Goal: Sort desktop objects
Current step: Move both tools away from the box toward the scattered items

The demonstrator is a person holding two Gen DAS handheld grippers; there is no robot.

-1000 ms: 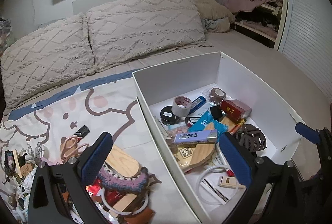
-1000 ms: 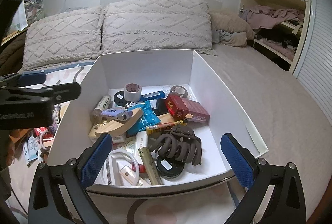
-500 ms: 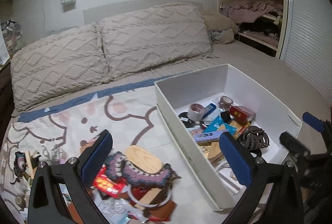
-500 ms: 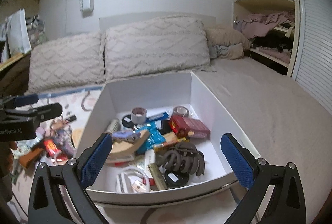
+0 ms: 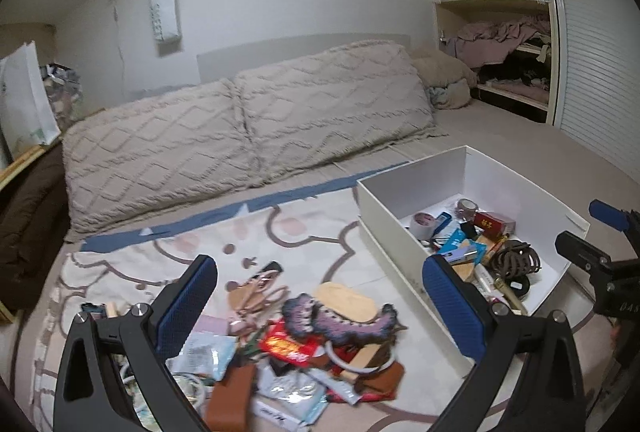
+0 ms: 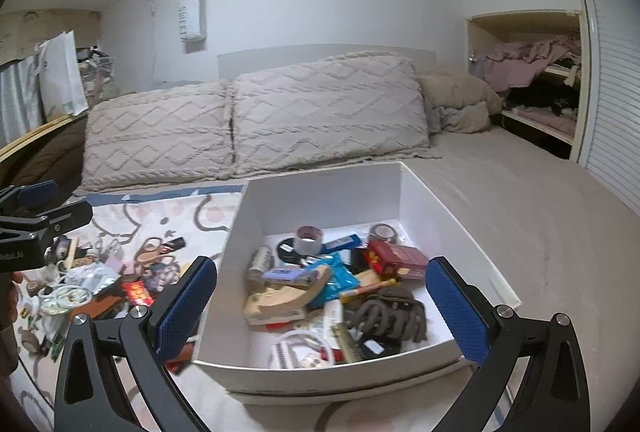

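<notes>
Many small items fill white box (image 6: 320, 188), some apparently blurred

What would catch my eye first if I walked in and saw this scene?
Probably the white box on the bed, crammed with odds and ends: a big brown hair claw at the front, a red packet behind it. Left of the box, a loose pile of clutter sprawls across a cartoon-print blanket. Two open blue-padded grippers, left and right, frame it all.
</notes>
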